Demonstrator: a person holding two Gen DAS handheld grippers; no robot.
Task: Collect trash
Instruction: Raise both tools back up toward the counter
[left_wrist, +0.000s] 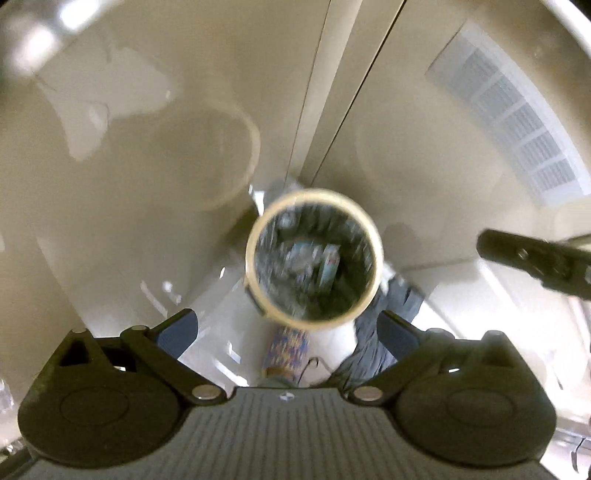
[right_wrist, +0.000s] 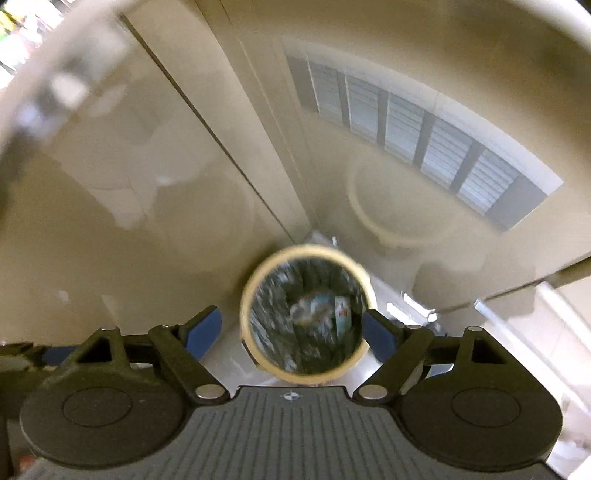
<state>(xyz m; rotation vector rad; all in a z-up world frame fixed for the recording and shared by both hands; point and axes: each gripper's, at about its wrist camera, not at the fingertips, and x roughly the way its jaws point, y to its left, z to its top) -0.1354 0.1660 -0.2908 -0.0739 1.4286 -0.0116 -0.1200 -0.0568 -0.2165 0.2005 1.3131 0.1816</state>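
A round bin with a cream rim (left_wrist: 376, 254) and a dark liner stands on the floor below both grippers; it shows in the right wrist view too (right_wrist: 247, 291). Inside lie blurred scraps, a pale crumpled piece (left_wrist: 301, 256) and a light blue-and-red packet (left_wrist: 330, 264), also visible in the right wrist view (right_wrist: 341, 314). My left gripper (left_wrist: 288, 332) is open and empty above the bin's near side. My right gripper (right_wrist: 290, 330) is open and empty, straddling the bin from above. The right gripper also shows in the left wrist view (left_wrist: 532, 258).
Glossy beige cabinet doors (left_wrist: 184, 147) rise behind the bin, with a vertical gap between them. A louvred vent (right_wrist: 417, 147) sits at the right. A colourful patterned item (left_wrist: 286, 349) and dark blue cloth (left_wrist: 373, 347) lie near the bin on the pale floor.
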